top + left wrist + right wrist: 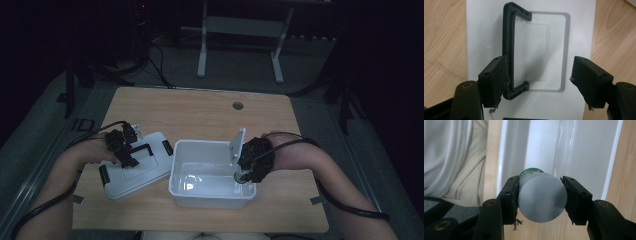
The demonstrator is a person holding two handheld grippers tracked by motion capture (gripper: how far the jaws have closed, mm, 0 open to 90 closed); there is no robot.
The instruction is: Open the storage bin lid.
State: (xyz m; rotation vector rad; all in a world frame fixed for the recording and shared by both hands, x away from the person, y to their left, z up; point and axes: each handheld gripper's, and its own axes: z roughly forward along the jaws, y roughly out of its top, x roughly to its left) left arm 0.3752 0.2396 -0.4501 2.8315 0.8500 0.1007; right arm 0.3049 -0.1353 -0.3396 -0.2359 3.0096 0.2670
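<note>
High view: dark room, wooden table (200,112); right fingers (571,195) clamp jar (541,200), left fingers (492,80) apart.

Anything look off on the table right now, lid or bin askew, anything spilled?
Nothing spilled or damaged. The lid lies askew on the table, its corner by the open white bin, with the open left gripper over its black handle. The right gripper holds a grey-capped jar above the bin.
</note>
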